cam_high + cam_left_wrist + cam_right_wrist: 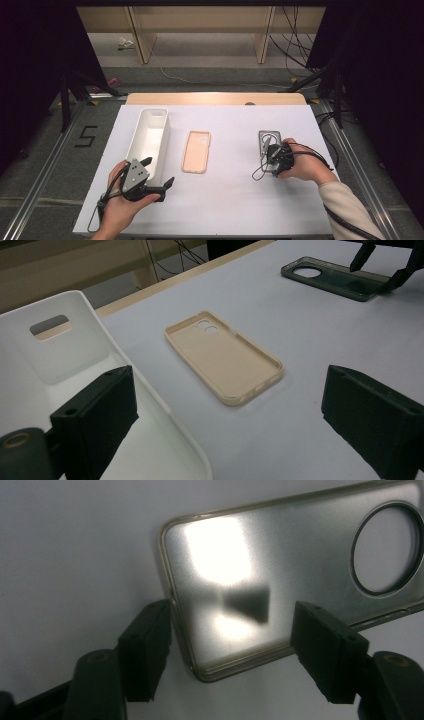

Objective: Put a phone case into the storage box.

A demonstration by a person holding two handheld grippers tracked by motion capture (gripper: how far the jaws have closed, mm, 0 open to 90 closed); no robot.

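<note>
From above, your right gripper [272, 161] sits right of centre on the near end of a grey translucent phone case with a round camera hole [268, 141], which lies flat on the matt white tabletop [225, 210]; your hand and the gripper body hide the near half of the case. Left of it, at the middle of the frame, lies a beige soft-looking phone case [196, 151], open side up. A long white plastic bin with rounded corners [148, 142] stands at centre left, and your left gripper [159, 177] rests at the bin's near end, jaws spread wide with nothing gripped. Beyond the table are grey carpet, pale wooden furniture legs, loose cables and black curtains at both sides.

In the left gripper view, one black jaw hangs over the bin's smooth wall [90, 335] at lower left, the other over bare table at lower right. The beige case [225, 357] lies at centre, the grey case [332, 280] at upper right, with the other gripper's tips cut off by the frame's top edge.

In the right gripper view, the glossy grey case [280, 575] shines with glare. Your jaws straddle its rounded corner, partly open; the left pad sits at the rim, and I cannot tell whether it touches; the right pad seems to hover clear.
</note>
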